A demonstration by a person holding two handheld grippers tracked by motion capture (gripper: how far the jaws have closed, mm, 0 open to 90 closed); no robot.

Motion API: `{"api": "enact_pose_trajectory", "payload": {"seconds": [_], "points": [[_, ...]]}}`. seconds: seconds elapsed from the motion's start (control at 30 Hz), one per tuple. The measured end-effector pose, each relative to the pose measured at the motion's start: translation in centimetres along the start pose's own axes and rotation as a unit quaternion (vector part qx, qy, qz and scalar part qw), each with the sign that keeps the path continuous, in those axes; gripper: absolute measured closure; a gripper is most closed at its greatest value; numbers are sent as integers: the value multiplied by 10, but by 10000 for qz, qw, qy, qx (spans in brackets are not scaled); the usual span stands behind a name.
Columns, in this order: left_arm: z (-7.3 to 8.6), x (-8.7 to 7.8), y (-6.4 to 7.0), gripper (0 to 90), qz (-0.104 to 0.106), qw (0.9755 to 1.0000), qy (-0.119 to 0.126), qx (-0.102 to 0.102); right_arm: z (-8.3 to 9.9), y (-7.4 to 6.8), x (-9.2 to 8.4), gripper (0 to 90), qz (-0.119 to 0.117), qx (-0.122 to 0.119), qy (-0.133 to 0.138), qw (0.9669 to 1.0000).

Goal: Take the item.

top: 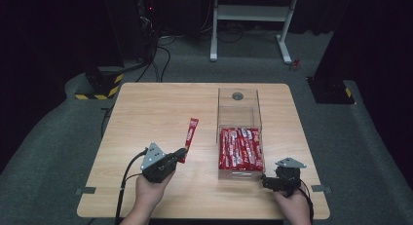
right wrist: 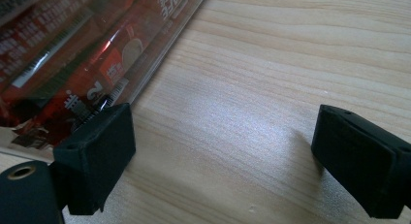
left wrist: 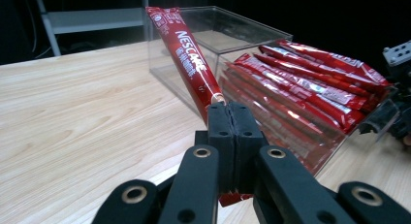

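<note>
My left gripper (top: 181, 153) is shut on one end of a red Nescafe coffee stick (top: 190, 137), which juts out away from me over the table. In the left gripper view the stick (left wrist: 186, 56) rises from between the closed jaws toward the clear plastic box (left wrist: 228, 40). That box (top: 238, 105) holds a stack of several red sticks (top: 240, 147) at its near end. My right gripper (top: 267, 182) rests on the table at the box's near right corner, jaws wide apart with bare wood between them (right wrist: 223, 136).
The light wooden table (top: 146, 113) has free room on its left and far side. The far half of the clear box holds no sticks. A white metal stand (top: 251, 13) and cables lie on the floor beyond the table.
</note>
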State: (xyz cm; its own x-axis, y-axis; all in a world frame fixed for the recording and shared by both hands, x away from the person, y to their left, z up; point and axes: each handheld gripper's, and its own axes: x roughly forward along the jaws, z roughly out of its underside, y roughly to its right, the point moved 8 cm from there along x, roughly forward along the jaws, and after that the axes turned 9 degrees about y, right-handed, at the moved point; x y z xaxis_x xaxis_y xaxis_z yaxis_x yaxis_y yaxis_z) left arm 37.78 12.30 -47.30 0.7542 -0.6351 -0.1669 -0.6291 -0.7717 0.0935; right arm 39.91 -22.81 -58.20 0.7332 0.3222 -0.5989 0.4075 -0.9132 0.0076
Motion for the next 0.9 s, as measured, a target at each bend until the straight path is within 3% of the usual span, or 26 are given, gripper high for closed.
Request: {"api": "enact_pose_trajectory", "payload": {"seconds": [0.37,0.9], "points": [[3,-12,-21,892,-242,9997,4,14,0,0,0,83,-2,1,-3,10000],[9,-22,-39,892,-444,9990,9,-62,0,0,-1,82,-13,-9,-12,10000]]}}
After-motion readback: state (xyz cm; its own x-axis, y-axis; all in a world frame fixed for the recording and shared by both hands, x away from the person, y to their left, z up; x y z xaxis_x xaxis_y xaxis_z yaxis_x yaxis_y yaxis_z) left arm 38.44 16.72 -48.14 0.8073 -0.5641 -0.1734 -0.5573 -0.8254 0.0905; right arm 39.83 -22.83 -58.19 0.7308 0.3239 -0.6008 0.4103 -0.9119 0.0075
